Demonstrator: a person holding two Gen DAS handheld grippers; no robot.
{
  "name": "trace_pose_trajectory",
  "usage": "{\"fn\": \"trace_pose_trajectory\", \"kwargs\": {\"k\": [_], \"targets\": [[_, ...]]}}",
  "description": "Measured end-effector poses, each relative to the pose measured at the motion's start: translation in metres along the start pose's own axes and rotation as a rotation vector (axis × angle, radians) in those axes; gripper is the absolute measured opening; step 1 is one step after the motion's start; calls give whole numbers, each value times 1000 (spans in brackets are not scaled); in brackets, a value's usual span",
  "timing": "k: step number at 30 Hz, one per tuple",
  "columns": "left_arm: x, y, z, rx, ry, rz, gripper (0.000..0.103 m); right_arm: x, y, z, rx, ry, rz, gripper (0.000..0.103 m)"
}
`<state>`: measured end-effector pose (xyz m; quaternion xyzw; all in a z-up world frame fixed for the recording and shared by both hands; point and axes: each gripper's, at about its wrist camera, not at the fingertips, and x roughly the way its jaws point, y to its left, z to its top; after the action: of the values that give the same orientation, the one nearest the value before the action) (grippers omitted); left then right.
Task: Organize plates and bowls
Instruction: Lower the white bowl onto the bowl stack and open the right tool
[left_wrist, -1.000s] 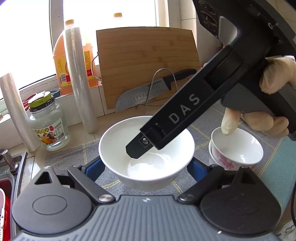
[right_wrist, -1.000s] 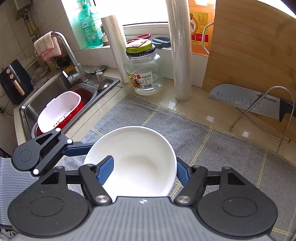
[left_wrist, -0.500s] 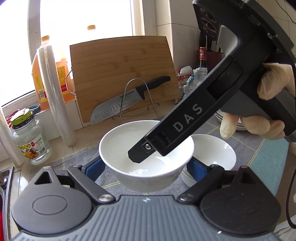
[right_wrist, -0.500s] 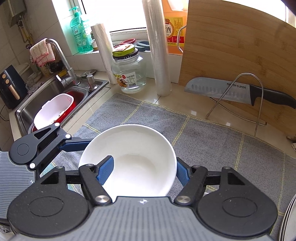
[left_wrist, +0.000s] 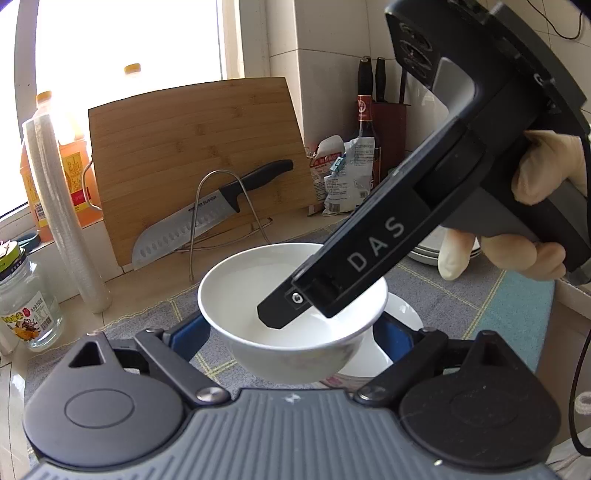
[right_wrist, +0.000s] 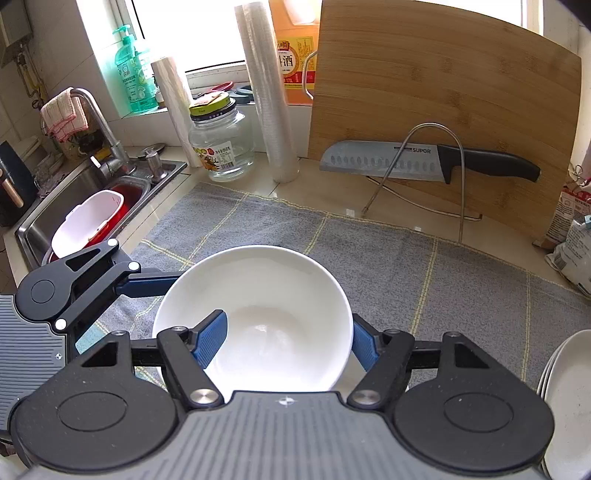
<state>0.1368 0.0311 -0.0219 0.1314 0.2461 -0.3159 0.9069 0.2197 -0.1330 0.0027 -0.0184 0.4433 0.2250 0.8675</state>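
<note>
A white bowl (left_wrist: 251, 295) hangs in the air above the grey mat (right_wrist: 369, 266), held by both grippers. My left gripper (left_wrist: 291, 332) is shut across it, blue pads against the outer wall on both sides. My right gripper (right_wrist: 286, 343) is shut on the bowl (right_wrist: 266, 288) too, one pad inside and one outside its right wall; a gloved hand (left_wrist: 535, 177) holds it. Just below and right of the carried bowl sits another white bowl (left_wrist: 402, 317). White plates (right_wrist: 565, 387) are stacked at the right.
A bamboo cutting board (right_wrist: 443, 92) leans on the back wall, with a knife (right_wrist: 406, 162) on a wire rack before it. A glass jar (right_wrist: 221, 144) and film rolls (right_wrist: 269, 92) stand at the back left. The sink (right_wrist: 74, 206) with a red basin lies left.
Both grippers carried the white bowl rightward along the counter. The jar and sink slid left, the plates came into view at the right, and the other bowl now lies under the carried one.
</note>
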Motion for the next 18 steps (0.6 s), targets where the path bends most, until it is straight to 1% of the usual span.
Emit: {"fn": "trace_pose_trajectory", "kwargs": {"k": [10, 18], "targets": [[14, -18, 6, 22, 3, -53, 94, -16, -19, -13, 40, -4, -41, 76], [25, -30, 3, 31, 22, -83, 94, -18, -30, -22, 65, 11, -58, 76]]}}
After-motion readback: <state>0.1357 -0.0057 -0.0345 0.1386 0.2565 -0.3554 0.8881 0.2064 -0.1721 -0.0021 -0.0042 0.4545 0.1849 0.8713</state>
